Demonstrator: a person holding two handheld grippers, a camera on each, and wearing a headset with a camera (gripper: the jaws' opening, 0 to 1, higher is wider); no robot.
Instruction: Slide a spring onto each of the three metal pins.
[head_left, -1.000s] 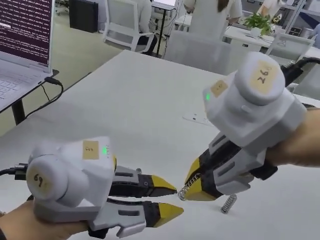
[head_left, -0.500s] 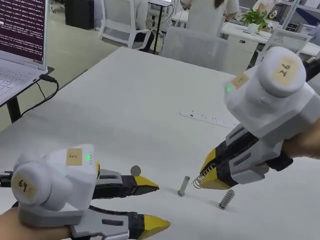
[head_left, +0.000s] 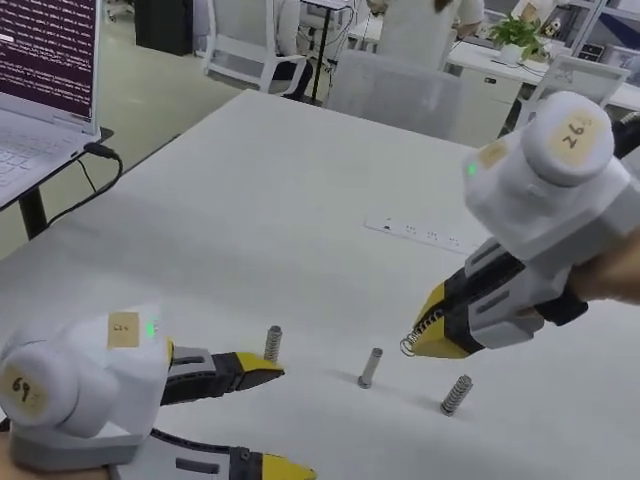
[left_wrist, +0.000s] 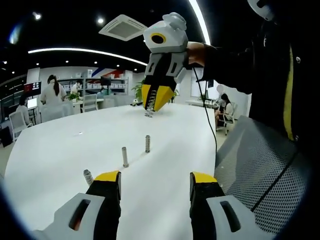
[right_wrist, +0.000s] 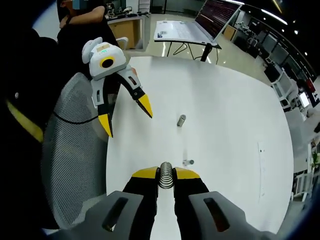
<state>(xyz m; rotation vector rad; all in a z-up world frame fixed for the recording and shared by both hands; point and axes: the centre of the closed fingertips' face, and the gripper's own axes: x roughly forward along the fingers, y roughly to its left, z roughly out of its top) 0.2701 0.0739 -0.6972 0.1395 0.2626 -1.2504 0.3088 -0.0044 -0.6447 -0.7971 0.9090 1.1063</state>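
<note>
Your right gripper sits at the right of the head view, with its two yellow-tipped jaws closed tightly on a spring. The coil sticks out from the tips toward the lower left, and in the right gripper view you see it end-on, pinched between the jaws at the bottom centre. The spring is in the air, a little to the right of the bare pin and not touching it. This bare pin stands upright on the white table, low in the centre of the frame, in the middle of the row of three. To its left, the left pin has a coil around it, and toward the lower right the third pin has a coil around it too. Your left gripper is in the lower left corner and holds nothing – its jaws stand wide apart, and the upper yellow tip is just beside the left pin. In the left gripper view the three pins stand in a row above the left jaw, and the right gripper hangs over them at the top centre. A white power strip lies further back on the table, and an open laptop is at the upper left edge.
</note>
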